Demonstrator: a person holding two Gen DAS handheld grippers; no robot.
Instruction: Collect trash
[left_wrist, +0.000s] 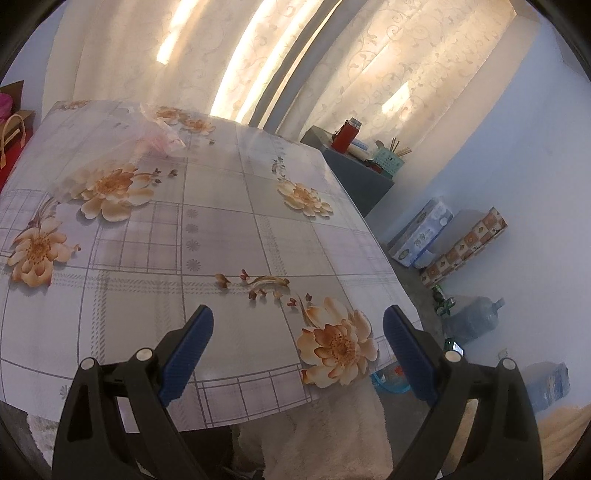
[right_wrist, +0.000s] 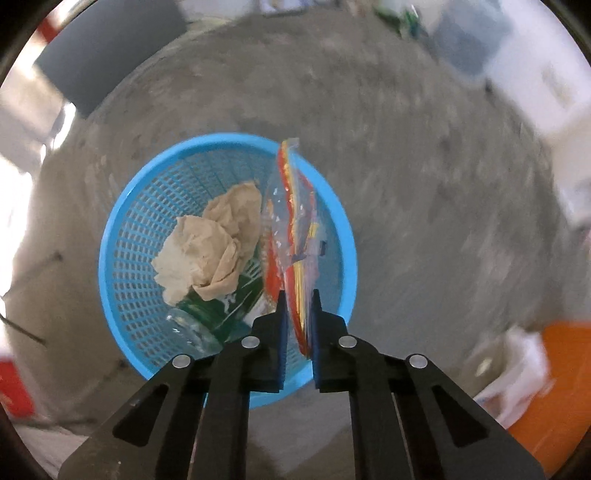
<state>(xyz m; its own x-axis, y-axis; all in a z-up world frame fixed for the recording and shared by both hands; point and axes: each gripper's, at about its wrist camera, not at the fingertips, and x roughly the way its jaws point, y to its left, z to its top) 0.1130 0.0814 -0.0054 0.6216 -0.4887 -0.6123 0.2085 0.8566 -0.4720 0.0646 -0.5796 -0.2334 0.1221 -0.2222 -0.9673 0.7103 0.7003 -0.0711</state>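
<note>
My right gripper (right_wrist: 298, 295) is shut on a colourful plastic wrapper (right_wrist: 293, 229), red, yellow and clear, and holds it edge-on above a blue mesh basket (right_wrist: 129, 236) on the concrete floor. In the basket lie crumpled beige paper (right_wrist: 210, 243) and a clear bottle with a green label (right_wrist: 210, 317). My left gripper (left_wrist: 298, 321) is open and empty above the near edge of the flowered table (left_wrist: 221, 229). A clear plastic bag with pink inside (left_wrist: 147, 140) lies at the table's far left. The basket's rim (left_wrist: 391, 384) shows below the table's right edge.
A grey cabinet (left_wrist: 354, 173) with a red flask (left_wrist: 345, 134) stands behind the table. Tissue packs (left_wrist: 421, 232), a patterned box (left_wrist: 465, 247) and a water jug (left_wrist: 472, 317) line the right wall. An orange object (right_wrist: 554, 376) and white plastic (right_wrist: 517, 373) lie right of the basket.
</note>
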